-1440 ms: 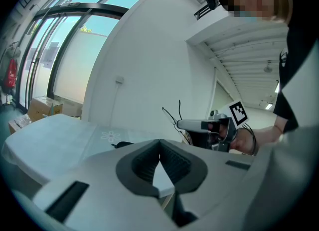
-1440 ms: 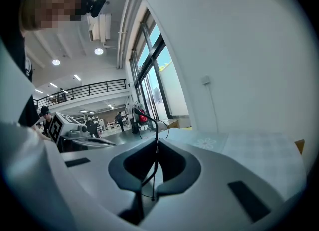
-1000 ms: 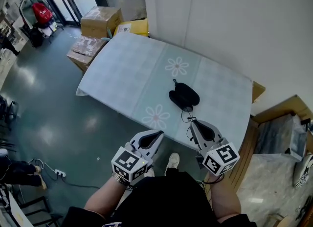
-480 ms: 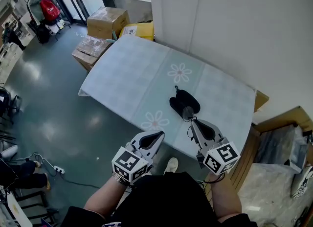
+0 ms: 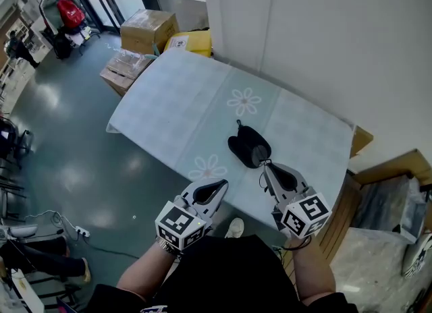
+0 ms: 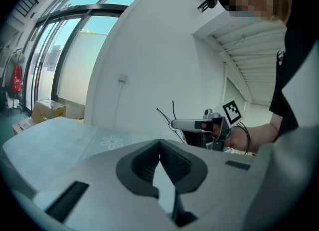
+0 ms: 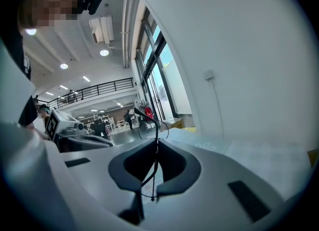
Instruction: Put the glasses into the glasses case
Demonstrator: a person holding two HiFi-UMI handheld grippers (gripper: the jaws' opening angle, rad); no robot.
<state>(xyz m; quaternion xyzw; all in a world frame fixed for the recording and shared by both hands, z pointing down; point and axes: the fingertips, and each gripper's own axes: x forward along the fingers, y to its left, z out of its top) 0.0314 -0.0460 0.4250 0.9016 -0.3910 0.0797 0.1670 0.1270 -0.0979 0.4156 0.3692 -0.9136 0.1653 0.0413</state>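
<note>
A black glasses case [image 5: 247, 148] lies on the pale blue flowered tablecloth [image 5: 182, 102], near the table's front edge. Whether the case is open I cannot tell. My right gripper [image 5: 264, 165] is shut on thin wire-framed glasses [image 5: 261, 172], its tip just short of the case. In the right gripper view the glasses [image 7: 156, 125] stand upright, pinched between the jaws of the right gripper [image 7: 156, 140]. My left gripper [image 5: 221, 183] hangs shut and empty in front of the table edge, left of the right one. The left gripper [image 6: 159, 141] looks across at the right gripper [image 6: 199, 124].
A white wall runs behind the table. Cardboard boxes [image 5: 148, 30] and a yellow package [image 5: 190, 40] stand on the floor at the table's far left corner. A wooden piece [image 5: 388, 166] and clutter sit to the right. Dark glossy floor lies to the left.
The table and case have drawn slightly nearer to the grippers in the head view, so the right gripper's tip now reaches the case's near end. Both grippers stay shut.
</note>
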